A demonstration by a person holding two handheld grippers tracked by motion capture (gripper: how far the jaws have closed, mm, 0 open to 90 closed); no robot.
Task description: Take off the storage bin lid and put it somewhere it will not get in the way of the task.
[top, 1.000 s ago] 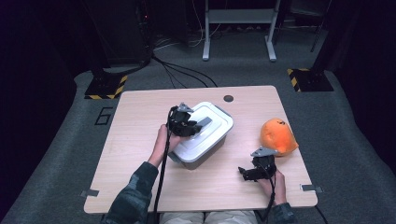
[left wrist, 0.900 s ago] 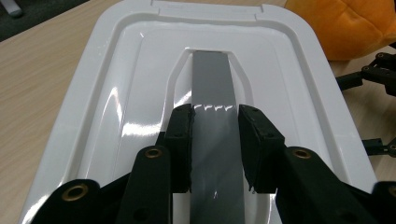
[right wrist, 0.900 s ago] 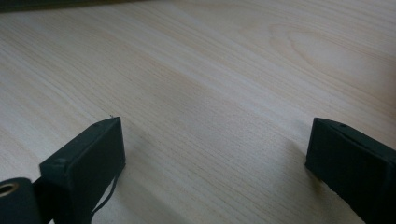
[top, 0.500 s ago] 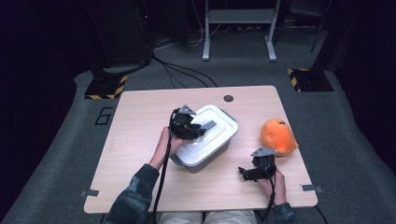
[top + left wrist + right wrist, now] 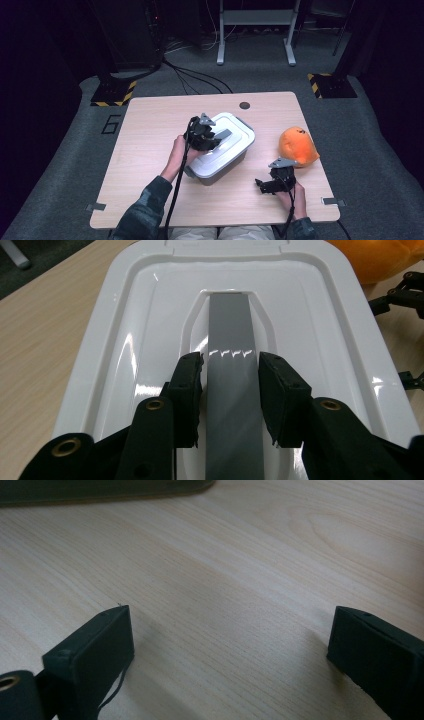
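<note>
Half the orange plush [image 5: 385,257] is cropped.

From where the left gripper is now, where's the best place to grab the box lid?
Grip the grey handle, the strip running along the middle of the lid. It sits in a recess that leaves room on both long sides, so come from above with one jaw on each side, across its narrow width. The left gripper already straddles it that way. The lid's broad, smooth rim probably offers no comparable hold.
</note>
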